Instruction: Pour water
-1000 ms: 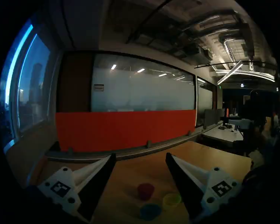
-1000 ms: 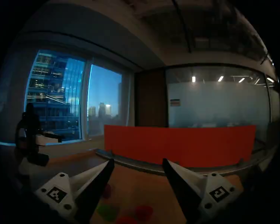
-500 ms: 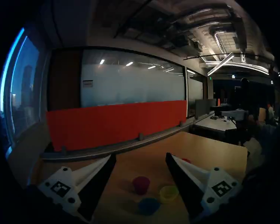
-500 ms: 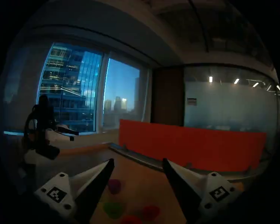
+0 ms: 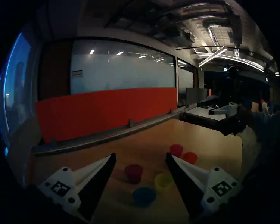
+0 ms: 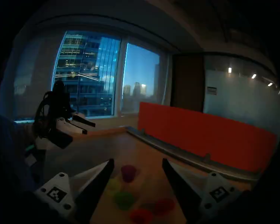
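Five small coloured plastic cups (image 5: 163, 180) stand upright in a cluster on the wooden tabletop (image 5: 147, 136), just ahead of and below the left gripper (image 5: 140, 164). Its fingers are spread and hold nothing. The dark red cup (image 5: 134, 173) lies between its fingertips, the blue cup (image 5: 144, 196) nearest. The right gripper (image 6: 138, 166) is likewise spread and empty, and about as near. What the cups hold is too dim to tell.

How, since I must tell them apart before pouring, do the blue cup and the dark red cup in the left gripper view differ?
The blue cup is blue; the dark red cup is dark red. The blue cup stands nearer the camera, the dark red cup farther back and slightly left. Both stand upright, mouths up, on the wooden table, untouched.
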{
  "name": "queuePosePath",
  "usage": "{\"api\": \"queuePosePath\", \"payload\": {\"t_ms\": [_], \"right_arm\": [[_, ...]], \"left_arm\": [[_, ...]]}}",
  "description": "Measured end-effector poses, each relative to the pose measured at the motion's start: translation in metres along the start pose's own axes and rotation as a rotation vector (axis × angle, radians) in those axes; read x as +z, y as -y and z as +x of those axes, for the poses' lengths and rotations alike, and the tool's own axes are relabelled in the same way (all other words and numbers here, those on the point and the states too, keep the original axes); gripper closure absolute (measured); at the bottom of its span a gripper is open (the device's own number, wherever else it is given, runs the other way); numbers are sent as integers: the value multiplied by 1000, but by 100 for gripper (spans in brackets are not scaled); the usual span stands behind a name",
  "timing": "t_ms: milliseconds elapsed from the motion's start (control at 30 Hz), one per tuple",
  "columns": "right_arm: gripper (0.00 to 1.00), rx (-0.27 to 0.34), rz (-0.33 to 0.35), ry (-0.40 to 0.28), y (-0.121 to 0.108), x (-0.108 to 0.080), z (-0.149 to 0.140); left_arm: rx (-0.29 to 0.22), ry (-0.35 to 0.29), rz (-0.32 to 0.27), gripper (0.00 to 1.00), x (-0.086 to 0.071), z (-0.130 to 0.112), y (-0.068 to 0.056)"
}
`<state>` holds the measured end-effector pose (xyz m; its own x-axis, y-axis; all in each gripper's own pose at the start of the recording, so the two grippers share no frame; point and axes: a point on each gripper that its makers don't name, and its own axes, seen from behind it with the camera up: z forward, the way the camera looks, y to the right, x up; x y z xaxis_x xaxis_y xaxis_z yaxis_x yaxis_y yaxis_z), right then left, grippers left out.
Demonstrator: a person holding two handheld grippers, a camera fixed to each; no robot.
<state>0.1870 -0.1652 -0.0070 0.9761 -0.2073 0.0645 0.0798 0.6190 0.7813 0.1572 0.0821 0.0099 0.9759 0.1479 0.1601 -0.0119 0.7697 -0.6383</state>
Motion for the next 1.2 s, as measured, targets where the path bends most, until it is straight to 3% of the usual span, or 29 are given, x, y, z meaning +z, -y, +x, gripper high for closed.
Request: {"api": "queuePosePath", "payload": {"t_ms": [300,867,1200], "right_arm": [[0,-22,87,112,14,22,-43],[0,-86,182,299,26,58,-126],[0,-86,223,378,30,69,-165]], "left_arm": [[41,72,-37,1,11,-39,-8],[30,235,-90,1,30,-121,-14],[26,327,-120,1,35,-163,-17]]}}
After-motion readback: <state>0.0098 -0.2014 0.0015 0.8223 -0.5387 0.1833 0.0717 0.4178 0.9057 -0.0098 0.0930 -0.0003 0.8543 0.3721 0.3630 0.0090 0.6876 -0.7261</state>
